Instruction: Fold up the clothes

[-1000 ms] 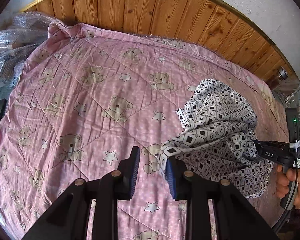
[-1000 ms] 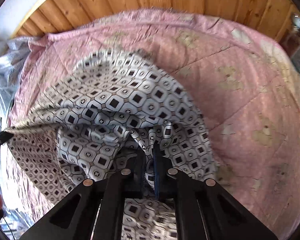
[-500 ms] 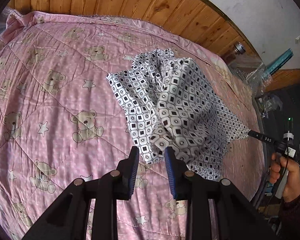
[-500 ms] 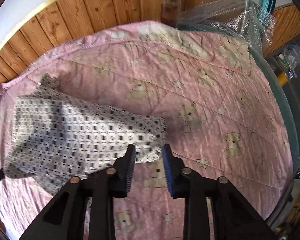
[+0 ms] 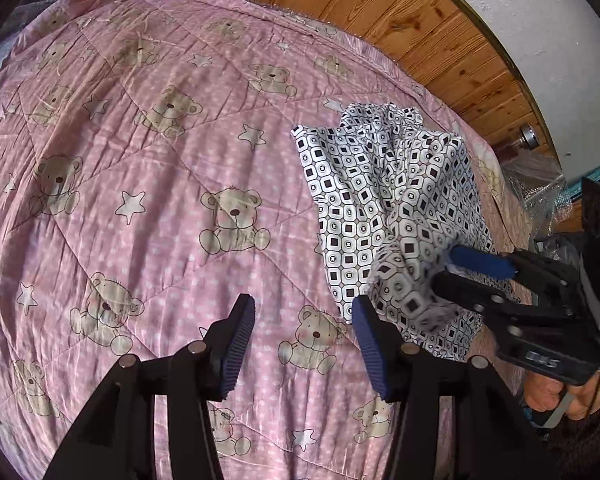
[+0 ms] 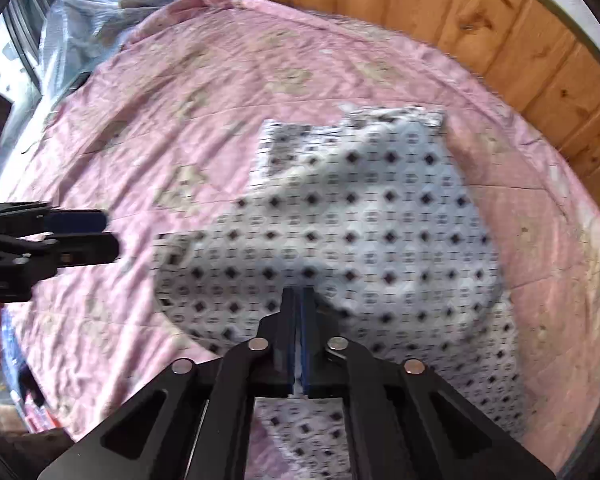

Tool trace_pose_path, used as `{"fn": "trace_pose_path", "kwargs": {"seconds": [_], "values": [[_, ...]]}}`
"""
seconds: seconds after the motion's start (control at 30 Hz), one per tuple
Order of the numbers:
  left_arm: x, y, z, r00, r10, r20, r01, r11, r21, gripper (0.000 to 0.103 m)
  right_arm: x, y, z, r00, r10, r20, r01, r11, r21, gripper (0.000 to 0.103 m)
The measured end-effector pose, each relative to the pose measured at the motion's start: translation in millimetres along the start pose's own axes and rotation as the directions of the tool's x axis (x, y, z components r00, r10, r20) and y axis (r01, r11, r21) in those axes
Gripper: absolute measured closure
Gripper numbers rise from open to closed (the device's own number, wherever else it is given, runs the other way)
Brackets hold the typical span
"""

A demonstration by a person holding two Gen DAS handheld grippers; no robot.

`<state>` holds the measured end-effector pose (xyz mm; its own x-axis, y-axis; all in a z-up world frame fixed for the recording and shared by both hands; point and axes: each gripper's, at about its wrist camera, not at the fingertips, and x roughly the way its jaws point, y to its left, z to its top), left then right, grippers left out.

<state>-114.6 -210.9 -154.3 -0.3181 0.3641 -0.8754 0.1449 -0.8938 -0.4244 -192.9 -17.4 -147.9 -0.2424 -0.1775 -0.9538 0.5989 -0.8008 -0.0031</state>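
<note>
Pink quilt [image 5: 148,184] printed with teddy bears and stars covers the bed; wooden panelling [image 5: 400,12] runs behind it, white wall above.

The garment [image 5: 384,200], white cloth with a black square-and-ring print, lies on the right part of the quilt as seen from the left wrist camera, bunched and rumpled, its far end near the panelling. Its near edge is lifted off the bed.

Right gripper [image 6: 299,308]: jaws pressed together on the near edge of the garment, a thin strip of cloth visible between the blue pads. From the left camera the same gripper [image 5: 448,270] comes in from the right, fabric gathered around its tip; a hand [image 5: 556,396] grips the handle below it. The right wrist picture is blurred, so the print reads only as dark diamonds on pale cloth [image 6: 360,232].

Left gripper [image 5: 304,324]: jaws spread wide, nothing between them, poised over bare quilt just left of the garment's lifted edge. Its right finger [image 5: 370,344] sits just beside the cloth; I cannot tell whether they touch. In the right camera the left gripper [image 6: 96,236] shows at the left edge, apart from the cloth.

A metal-capped bottle [image 5: 528,136] stands at the far right by the panelling, with crinkled clear plastic [image 5: 540,184] beside it.
</note>
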Motion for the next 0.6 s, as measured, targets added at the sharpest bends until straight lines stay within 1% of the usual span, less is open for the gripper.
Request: {"fn": "trace_pose_path", "kwargs": {"seconds": [0.07, 0.1, 0.13, 0.2, 0.23, 0.3, 0.33, 0.37, 0.4, 0.43, 0.47, 0.5, 0.53, 0.57, 0.6], "values": [[0.9, -0.1, 2.0, 1.000, 0.005, 0.000, -0.005, 1.000, 0.009, 0.050, -15.0, -50.3, -1.8, 0.992, -0.117, 0.052, 0.110, 0.987, 0.120, 0.102], [3.6, -1.6, 3.3, 1.000, 0.006, -0.002, -0.006, 1.000, 0.014, 0.049, -27.9, -81.5, -5.9, 0.975, -0.217, 0.056, 0.203, 0.960, 0.192, 0.103], [8.1, -3.3, 4.5, 1.000, 0.005, -0.006, -0.005, 1.000, 0.020, 0.046, -38.2, -116.0, -13.0, 0.960, -0.277, 0.040, 0.256, 0.926, 0.277, 0.103], [23.6, -10.0, 6.7, 1.000, 0.007, -0.023, -0.006, 0.999, 0.037, 0.044, -47.2, -174.2, -35.6, 0.927, -0.373, -0.043, 0.358, 0.841, 0.405, 0.102], [32.6, -13.8, 7.7, 0.999, 0.008, -0.033, -0.007, 0.999, 0.047, 0.044, -51.4, -188.8, -46.1, 0.923, -0.381, -0.054, 0.366, 0.829, 0.422, 0.099], [50.5, -19.4, 9.1, 0.998, 0.008, -0.061, -0.005, 0.999, 0.047, 0.044, -62.2, -173.9, -48.8, 0.963, -0.271, 0.004, 0.250, 0.892, 0.378, 0.086], [59.3, -21.4, 9.4, 0.997, 0.006, -0.078, -0.003, 0.999, 0.039, 0.044, -68.1, -147.1, -47.3, 0.975, -0.217, 0.054, 0.190, 0.933, 0.304, 0.074], [67.2, -23.3, 9.9, 0.996, 0.001, -0.091, 0.002, 1.000, 0.028, 0.044, -72.9, -113.9, -46.8, 0.983, -0.153, 0.105, 0.128, 0.968, 0.214, 0.061], [67.4, -23.7, 11.9, 0.997, -0.036, -0.073, 0.036, 0.999, -0.002, 0.044, -74.8, -78.1, -45.3, 0.986, -0.076, 0.150, 0.058, 0.991, 0.120, 0.055], [64.0, -24.7, 15.6, 0.994, -0.103, -0.042, 0.101, 0.994, -0.035, 0.044, -73.6, -45.9, -45.3, 0.984, -0.004, 0.180, -0.001, 1.000, 0.027, 0.047], [59.5, -27.8, 21.4, 0.985, -0.172, -0.011, 0.172, 0.984, -0.057, 0.044, -68.5, -17.6, -45.8, 0.980, 0.050, 0.191, -0.040, 0.998, -0.057, 0.041], [56.4, -35.8, 29.7, 0.973, -0.229, -0.010, 0.228, 0.972, -0.046, 0.044, -58.7, 4.1, -46.7, 0.979, 0.083, 0.186, -0.059, 0.990, -0.131, 0.040], [53.3, -43.7, 38.1, 0.958, -0.285, -0.010, 0.285, 0.958, -0.035, 0.044, -44.6, 6.2, -42.1, 0.982, 0.057, 0.180, -0.034, 0.991, -0.132, 0.040], [50.0, -51.7, 46.4, 0.943, -0.334, -0.010, 0.334, 0.942, -0.022, 0.044, -30.3, 7.8, -37.3, 0.984, 0.031, 0.173, -0.008, 0.991, -0.132, 0.043], [44.7, -59.2, 54.6, 0.942, -0.334, -0.006, 0.334, 0.942, 0.009, 0.044, -16.1, 9.4, -32.5, 0.986, 0.004, 0.166, 0.019, 0.991, -0.131, 0.050]]}}
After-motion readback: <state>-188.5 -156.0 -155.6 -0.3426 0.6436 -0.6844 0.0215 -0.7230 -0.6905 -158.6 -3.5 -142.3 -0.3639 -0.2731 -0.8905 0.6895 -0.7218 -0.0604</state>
